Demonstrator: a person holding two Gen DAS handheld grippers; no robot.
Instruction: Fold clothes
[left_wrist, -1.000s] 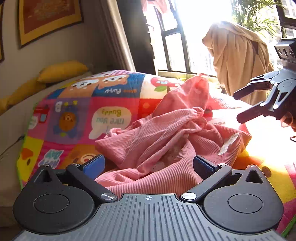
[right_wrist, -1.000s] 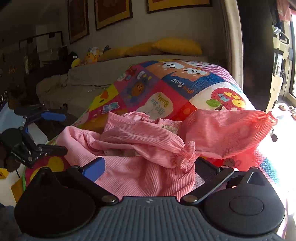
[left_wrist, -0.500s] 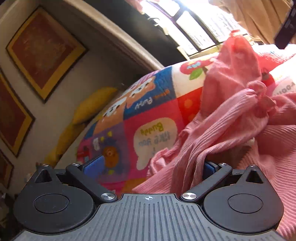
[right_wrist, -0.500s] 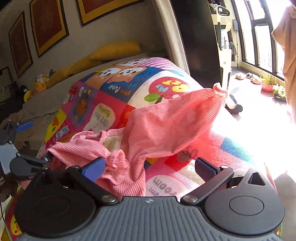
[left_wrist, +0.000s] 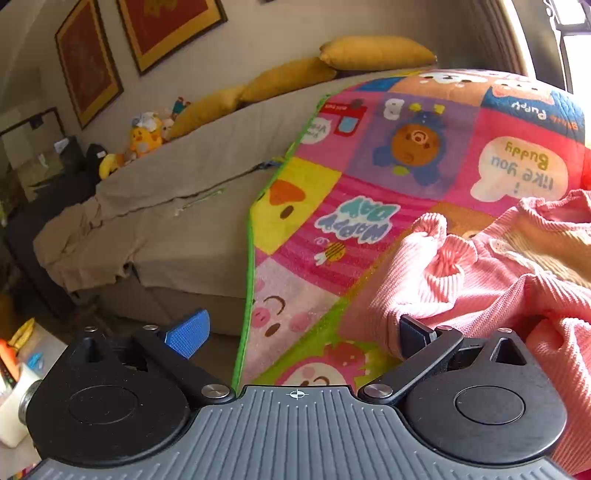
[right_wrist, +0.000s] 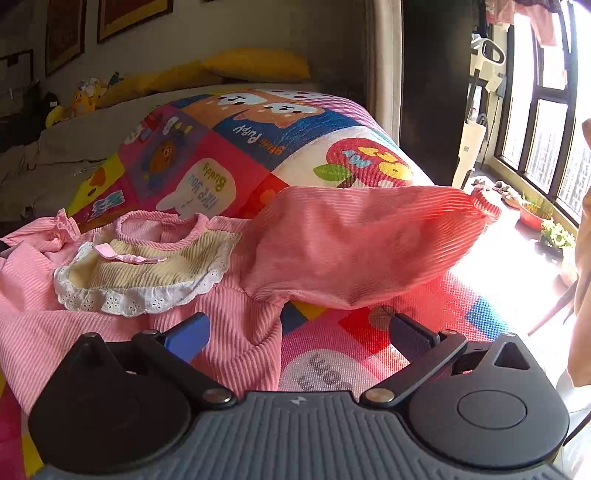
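The pink ribbed dress (right_wrist: 229, 306) is spread collar-up on the patchwork play mat (right_wrist: 332, 354), its sleeve (right_wrist: 362, 240) stretched toward the mat's window-side edge, nearest the right gripper (right_wrist: 295, 336), both grippers, including the left gripper (left_wrist: 299, 332), being held agape and empty.

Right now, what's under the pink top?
The pink top lies on the cartoon play mat, whose bright squares show around it. One puffy sleeve sticks out over the mat. Whatever mat pictures sit beneath the fabric are hidden.

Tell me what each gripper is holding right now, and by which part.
Nothing is held. The left gripper and the right gripper are both open; the pink garment lies loose on the colourful mat.
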